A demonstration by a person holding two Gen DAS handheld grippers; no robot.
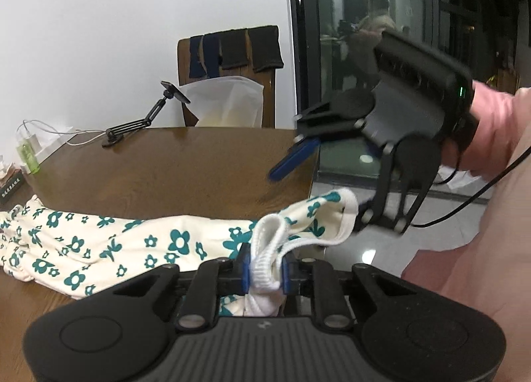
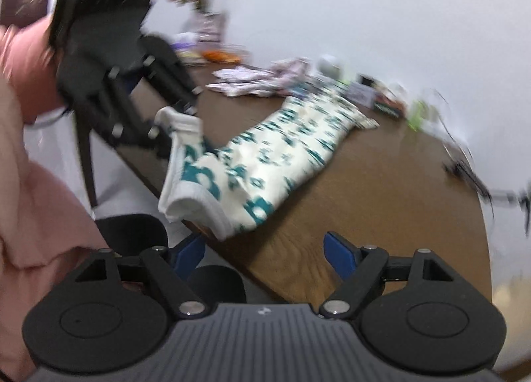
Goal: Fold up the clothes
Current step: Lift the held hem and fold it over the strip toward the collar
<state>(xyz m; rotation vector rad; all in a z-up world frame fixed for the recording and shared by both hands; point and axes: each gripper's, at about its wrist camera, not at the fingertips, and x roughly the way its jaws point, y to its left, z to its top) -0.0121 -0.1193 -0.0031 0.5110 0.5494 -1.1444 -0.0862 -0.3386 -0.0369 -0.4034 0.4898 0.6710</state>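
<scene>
Across the lower half of the left wrist view, a cream garment printed with teal flowers (image 1: 109, 242) lay stretched over a brown wooden table (image 1: 199, 163), running from the left edge of the frame toward the lower centre. Its white ribbed waistband (image 1: 265, 269) was bunched between the blue pads of the left gripper (image 1: 265, 270) at the bottom centre, the jaws drawn nearly together and pressing on the fabric. Another stretch of the waistband rose toward the right of the frame, ending just beside the lower finger of the right gripper (image 1: 318, 186). That gripper sat at the right middle of the frame, rolled on its side, its jaws spread wide with one blue pad (image 1: 292, 159) over the table's edge and nothing clamped between them. A hand in a pink sleeve (image 1: 491, 136) held it.

At the bottom of the right wrist view, which was blurred, the right gripper (image 2: 265, 252) showed its two blue pads standing far apart over the near table edge (image 2: 298, 266), with only bare wood between them. The flowered garment (image 2: 265, 156) lay diagonally across the middle of the frame, its waistband end hanging over the table's edge toward the left gripper (image 2: 166, 123) at the upper left.

In the upper centre of the left wrist view stood a wooden chair (image 1: 229, 80) with dark cloths draped over its back.
</scene>
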